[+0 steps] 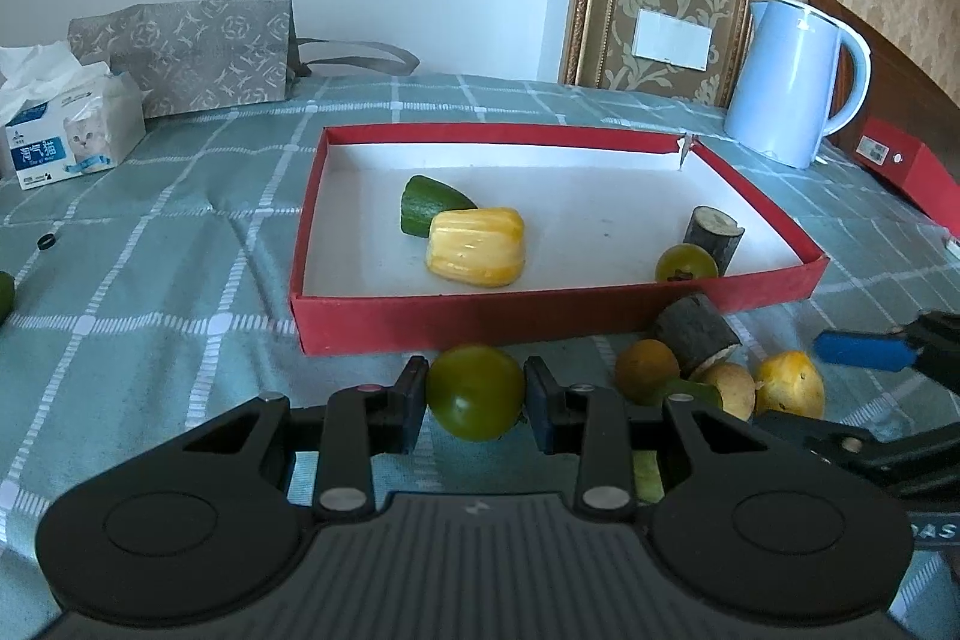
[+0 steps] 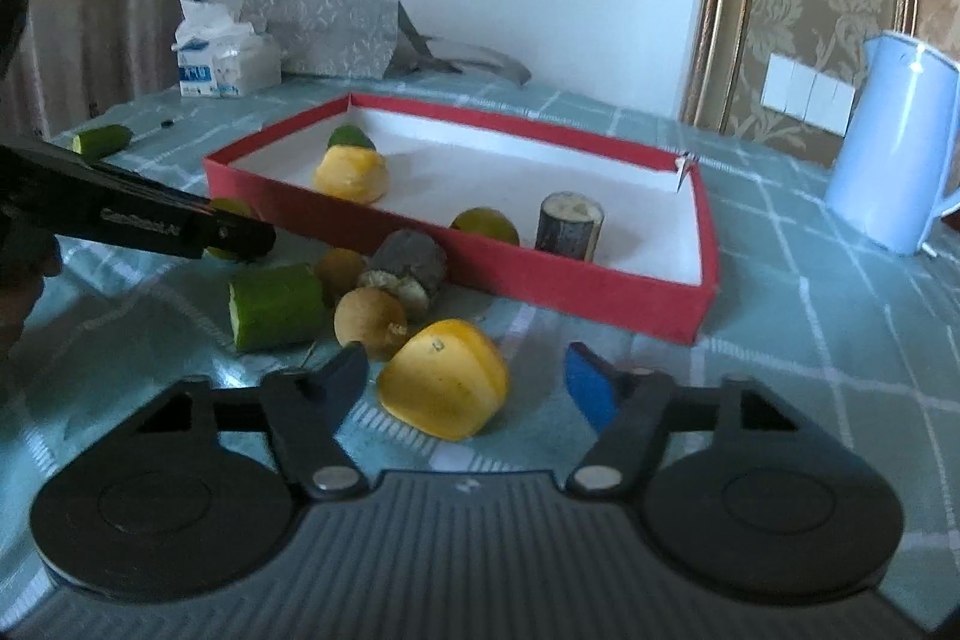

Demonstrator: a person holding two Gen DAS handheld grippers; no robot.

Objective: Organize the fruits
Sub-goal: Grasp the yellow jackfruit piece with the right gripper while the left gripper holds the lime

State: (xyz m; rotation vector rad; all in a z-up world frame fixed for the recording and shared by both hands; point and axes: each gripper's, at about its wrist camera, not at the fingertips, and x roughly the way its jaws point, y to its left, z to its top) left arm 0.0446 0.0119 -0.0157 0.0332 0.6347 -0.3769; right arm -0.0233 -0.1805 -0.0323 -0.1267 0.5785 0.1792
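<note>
The left hand-held gripper (image 1: 476, 394) is clamped on a round green fruit (image 1: 475, 391), its two dark pads pressed against either side, just in front of the near wall of the shallow red cardboard box with a white floor (image 1: 456, 325). The right hand-held gripper (image 2: 468, 376) stands part open around a yellow wedge-shaped fruit piece (image 2: 444, 379) lying on the worktop covered with a teal checked cloth (image 2: 810, 328); the left finger is close beside the piece, the blue-padded right finger stands clear of it, so nothing is gripped. Just beyond lie a brown round fruit (image 2: 370, 321), a cut green cucumber chunk (image 2: 276, 305), a second brown round fruit (image 2: 340, 272) and a dark bark-covered log piece (image 2: 410, 263), bunched against the box's outer wall. Inside the box are a yellow ridged fruit piece (image 1: 475, 247) touching a green cucumber end (image 1: 431, 203), another green round fruit (image 1: 686, 263) and an upright log piece (image 1: 714, 235). Farther back stand a pale blue kettle (image 1: 792, 82) and a tissue pack (image 1: 66, 133)
</note>
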